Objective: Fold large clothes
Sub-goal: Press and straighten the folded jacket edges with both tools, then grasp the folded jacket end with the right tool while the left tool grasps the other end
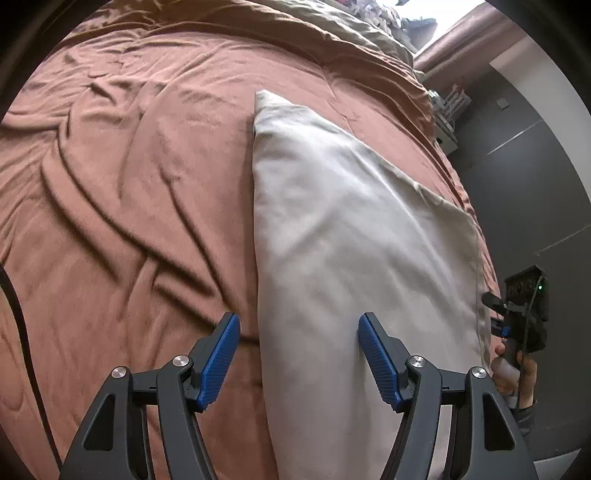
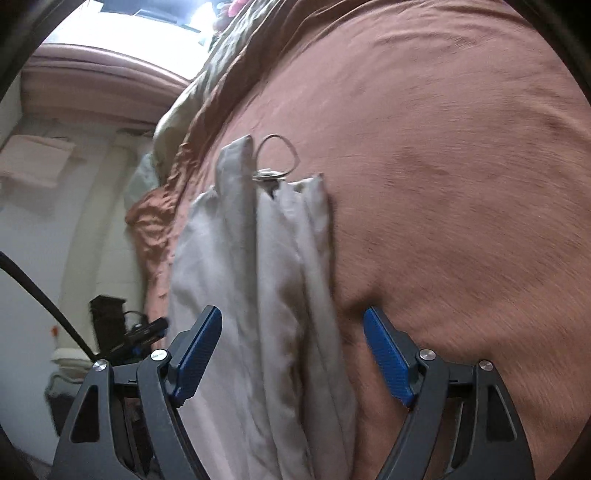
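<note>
A pale grey garment (image 1: 351, 240) lies folded into a long strip on a rust-brown bedspread (image 1: 129, 184). My left gripper (image 1: 297, 328) is open over the strip's near end, with the left edge of the cloth running between its blue pads. In the right wrist view the same garment (image 2: 266, 258) shows bunched lengthwise folds and a drawstring loop (image 2: 277, 147) at its far end. My right gripper (image 2: 291, 325) is open, straddling these folds without pinching them. The right gripper (image 1: 495, 314) also shows at the bed's edge, held by a hand (image 1: 513, 373).
An olive-green blanket (image 1: 351, 33) is heaped at the far end of the bed. The bed's edge runs along the garment's right side, with a dark wall (image 1: 535, 184) beyond. A black cable (image 2: 44, 299) crosses the lower left. The bedspread (image 2: 461, 184) stretches wide beside the garment.
</note>
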`<state>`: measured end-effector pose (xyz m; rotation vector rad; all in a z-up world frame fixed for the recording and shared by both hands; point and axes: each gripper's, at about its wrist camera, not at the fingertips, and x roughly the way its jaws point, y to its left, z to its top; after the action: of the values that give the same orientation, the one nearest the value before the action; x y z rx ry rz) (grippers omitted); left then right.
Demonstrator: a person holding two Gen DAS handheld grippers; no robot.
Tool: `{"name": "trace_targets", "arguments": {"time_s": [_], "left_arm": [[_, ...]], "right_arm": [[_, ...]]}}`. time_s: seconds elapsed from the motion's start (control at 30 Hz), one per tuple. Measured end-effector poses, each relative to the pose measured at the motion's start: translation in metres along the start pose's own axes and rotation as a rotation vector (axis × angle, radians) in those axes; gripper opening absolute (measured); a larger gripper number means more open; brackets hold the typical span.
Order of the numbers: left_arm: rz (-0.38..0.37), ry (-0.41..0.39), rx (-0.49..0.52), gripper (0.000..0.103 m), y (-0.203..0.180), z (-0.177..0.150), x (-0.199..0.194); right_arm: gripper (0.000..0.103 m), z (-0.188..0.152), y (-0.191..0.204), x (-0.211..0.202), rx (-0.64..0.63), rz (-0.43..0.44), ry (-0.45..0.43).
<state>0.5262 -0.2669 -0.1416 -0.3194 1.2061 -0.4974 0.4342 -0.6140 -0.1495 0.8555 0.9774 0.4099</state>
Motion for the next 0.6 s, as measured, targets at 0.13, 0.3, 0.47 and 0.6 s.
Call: {"name": "trace_targets", "arguments": {"time_s": [0.13,0.3,0.47,0.6], "left_arm": [[0.016,-0.013,0.009,0.068,-0.001,0.012,0.007],[0.016,-0.025,-0.002,0.061,-0.003,0.025,0.015],[0.025,-0.024,-0.037,0.057,-0.004,0.036,0.025],[0.043,-0.021,-0.058,0.038,-0.005,0.038,0.026]], "right_arm": [[0.078,0.020,-0.014,0.018,-0.002,0.075,0.054],[0.072,0.047,-0.027,0.035,0.005,0.081,0.089],[0.038,0.055,-0.030,0.041,-0.008,0.003,0.119],[0.020,0.051,-0.015,0.033,-0.056,-0.036,0.090]]}}
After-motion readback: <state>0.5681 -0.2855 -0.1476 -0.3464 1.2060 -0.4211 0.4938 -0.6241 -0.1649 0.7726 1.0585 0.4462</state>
